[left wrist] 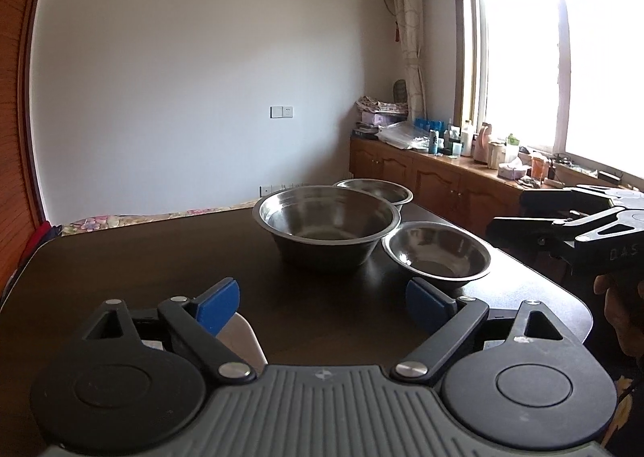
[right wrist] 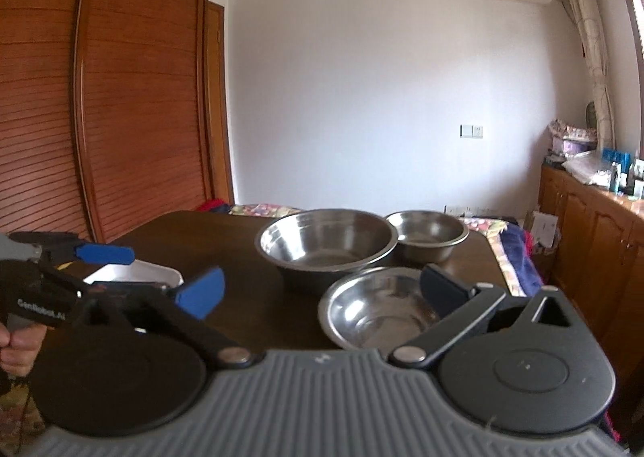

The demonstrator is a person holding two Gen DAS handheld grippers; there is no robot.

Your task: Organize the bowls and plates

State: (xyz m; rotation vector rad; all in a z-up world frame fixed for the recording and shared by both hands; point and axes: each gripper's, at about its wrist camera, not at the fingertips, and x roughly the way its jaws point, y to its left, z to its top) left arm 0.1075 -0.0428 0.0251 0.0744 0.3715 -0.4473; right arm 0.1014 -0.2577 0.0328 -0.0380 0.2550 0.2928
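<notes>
Three steel bowls stand on a dark table [left wrist: 120, 280]. The large bowl [left wrist: 326, 227] [right wrist: 326, 243] is in the middle. A smaller bowl [left wrist: 436, 253] [right wrist: 378, 308] is near and to its right; another [left wrist: 374, 191] [right wrist: 426, 233] is behind it. A white rectangular dish [right wrist: 133, 276] [left wrist: 241, 336] lies at the near left. My left gripper [left wrist: 322, 306] is open and empty above the dish. My right gripper [right wrist: 322, 292] is open and empty, its right finger over the near small bowl's rim. The left gripper also shows in the right wrist view [right wrist: 100, 255].
A wooden wardrobe [right wrist: 100, 94] stands left of the table. A low wooden cabinet [left wrist: 442, 179] with bottles and clutter runs under the window on the right. A bed with flowered cover [left wrist: 120, 221] lies beyond the table.
</notes>
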